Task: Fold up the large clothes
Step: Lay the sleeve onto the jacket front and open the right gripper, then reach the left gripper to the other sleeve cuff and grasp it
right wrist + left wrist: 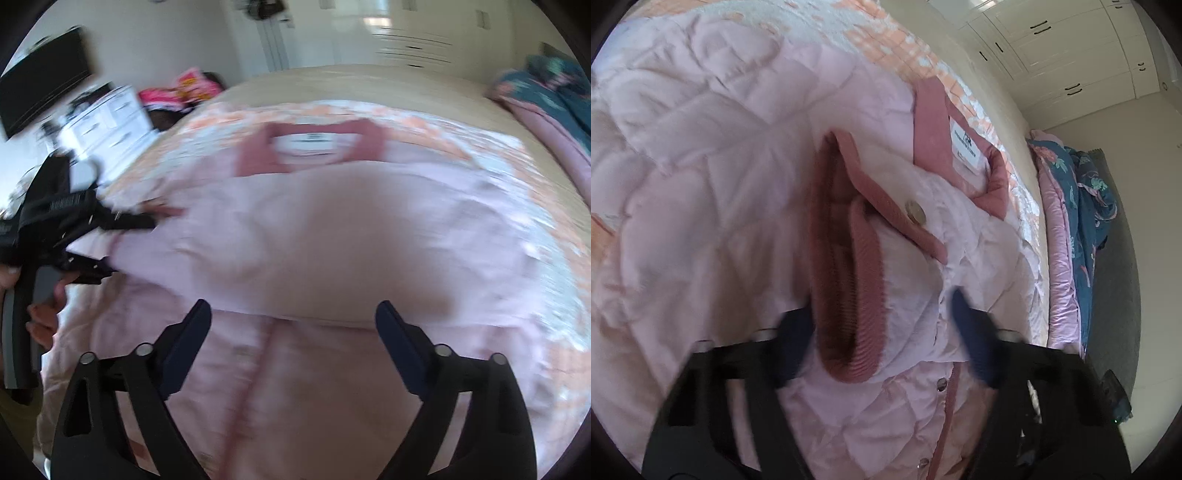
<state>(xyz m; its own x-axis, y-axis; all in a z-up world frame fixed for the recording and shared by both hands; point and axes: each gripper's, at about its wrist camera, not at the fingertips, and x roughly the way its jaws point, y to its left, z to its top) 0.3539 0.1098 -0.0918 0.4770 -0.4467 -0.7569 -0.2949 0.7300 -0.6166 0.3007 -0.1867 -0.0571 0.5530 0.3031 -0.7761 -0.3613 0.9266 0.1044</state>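
A pale pink quilted jacket (701, 184) with a dark pink collar (934, 122) and a white label (964, 144) lies on a bed. In the left wrist view my left gripper (882, 332) is shut on the sleeve's end, with the ribbed dark pink cuff (849, 295) bunched between its fingers. The right wrist view is blurred. There my right gripper (293, 314) hangs open over the folded jacket (332, 229), nothing between its fingers. At that view's left edge a hand holds the left gripper (122, 243) against the jacket's side.
A peach and white floral bedspread (886, 40) lies under the jacket. White wardrobes (1071, 55) line the far wall. A blue floral quilt pile (1082, 206) sits past the bed's end. A dark wall screen (44, 96) and white drawers (110, 122) stand beside the bed.
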